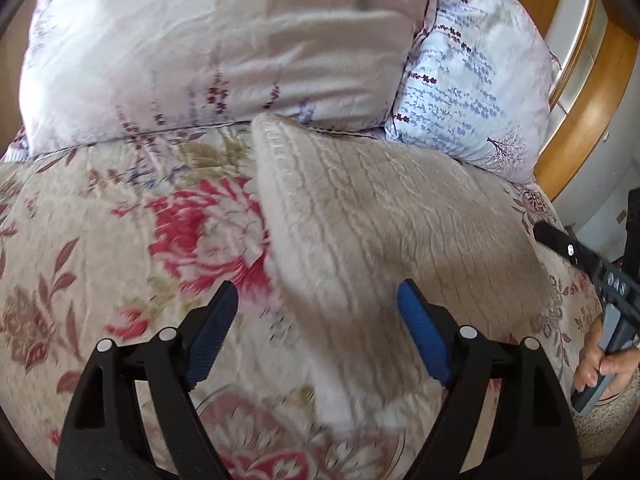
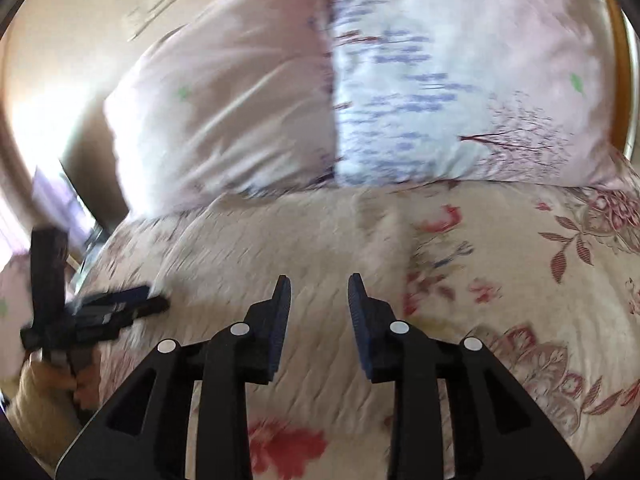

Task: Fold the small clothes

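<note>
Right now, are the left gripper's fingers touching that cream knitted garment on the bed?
Cannot tell. In the left wrist view the left gripper is open over the cream knitted garment, one of its blue fingers overlapping the fabric, but motion blur hides any contact or gap.

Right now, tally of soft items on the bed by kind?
Pillows: 2, a pinkish one and a blue-printed one
Knit garments: 1, a beige sweater
Floral bedspreads: 1
Total: 4
</note>
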Motion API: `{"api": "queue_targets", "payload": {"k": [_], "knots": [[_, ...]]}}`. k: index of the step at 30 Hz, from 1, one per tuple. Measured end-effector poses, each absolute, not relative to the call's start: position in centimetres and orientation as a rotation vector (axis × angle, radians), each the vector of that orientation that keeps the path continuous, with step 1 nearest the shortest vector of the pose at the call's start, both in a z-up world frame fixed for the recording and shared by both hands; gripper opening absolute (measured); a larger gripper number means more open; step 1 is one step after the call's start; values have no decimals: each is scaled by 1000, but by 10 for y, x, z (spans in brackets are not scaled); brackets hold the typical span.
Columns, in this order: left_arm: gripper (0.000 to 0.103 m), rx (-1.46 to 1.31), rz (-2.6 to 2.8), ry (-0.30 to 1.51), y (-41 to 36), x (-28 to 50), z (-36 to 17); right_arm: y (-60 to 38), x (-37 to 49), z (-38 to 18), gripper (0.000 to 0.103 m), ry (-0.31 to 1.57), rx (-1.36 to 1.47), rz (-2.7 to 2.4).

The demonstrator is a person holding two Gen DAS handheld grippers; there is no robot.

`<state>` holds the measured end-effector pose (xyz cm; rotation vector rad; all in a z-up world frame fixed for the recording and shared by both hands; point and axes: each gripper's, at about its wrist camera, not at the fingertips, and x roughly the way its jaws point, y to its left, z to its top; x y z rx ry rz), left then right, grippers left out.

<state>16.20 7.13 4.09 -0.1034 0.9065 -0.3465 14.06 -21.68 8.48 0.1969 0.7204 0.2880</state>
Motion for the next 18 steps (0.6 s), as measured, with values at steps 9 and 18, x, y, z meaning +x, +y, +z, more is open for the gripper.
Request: {"api": "queue_targets", "payload": {"k": [9,18], "knots": [[83,-93,-307,961,82,157,18,-200,143,46,32,858,74,221],[85,-55,-268,939,74,152,18,-196,137,49,40,826,83,151]]}}
